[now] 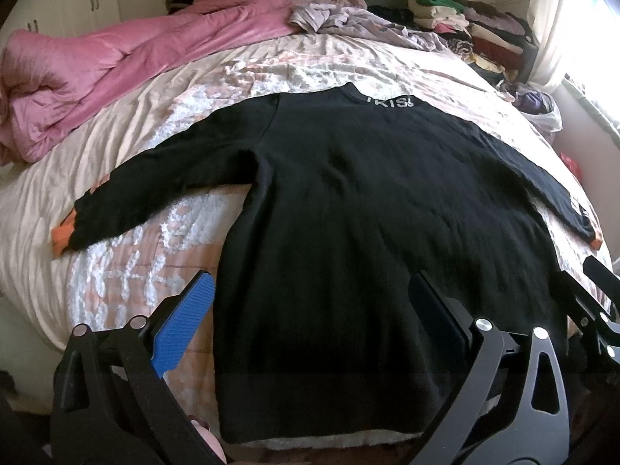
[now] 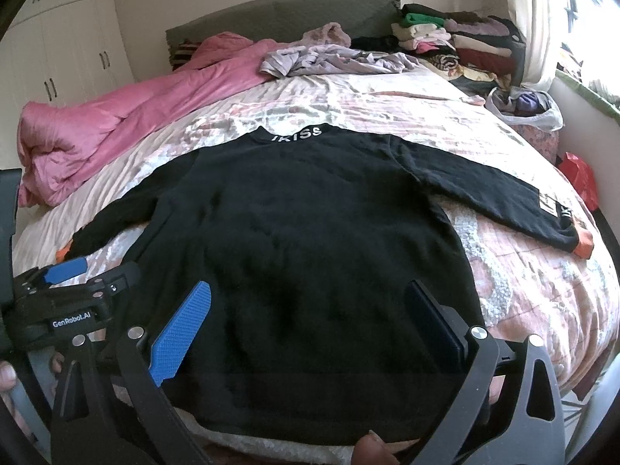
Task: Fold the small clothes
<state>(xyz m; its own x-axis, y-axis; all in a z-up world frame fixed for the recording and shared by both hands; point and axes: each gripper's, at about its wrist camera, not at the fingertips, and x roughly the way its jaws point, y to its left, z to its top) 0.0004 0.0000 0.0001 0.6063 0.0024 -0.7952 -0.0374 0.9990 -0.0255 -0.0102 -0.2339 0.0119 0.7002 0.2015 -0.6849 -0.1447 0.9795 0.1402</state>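
The left tongs [image 1: 310, 317] are standing wide, one blue pad over the bedspread beside the garment's left edge and the dark pad over the cloth, gripping nothing. The right tongs [image 2: 308, 323] are likewise gaping wide above the lower body of the garment, empty. In the right wrist view the left tongs are showing at the left margin, just beside the right pair.

The black sweater [image 2: 310, 240] is lying flat on the bed [image 2: 523, 263], hem at the near edge, collar with white lettering pointing toward the headboard. Both sleeves are spreading outward: the left sleeve [image 1: 155, 186] is ending in an orange cuff near the bed's left side, the right sleeve [image 2: 503, 193] is reaching almost to the bed's right edge.

Bare bedspread is lying open on either side of the body and beyond the collar. Farther back a pink duvet [image 1: 97, 73] is bunching along the left, loose lilac clothing [image 2: 333, 60] is sprawling near the headboard, and a stack of folded clothes [image 2: 457, 35] is filling the far right corner.
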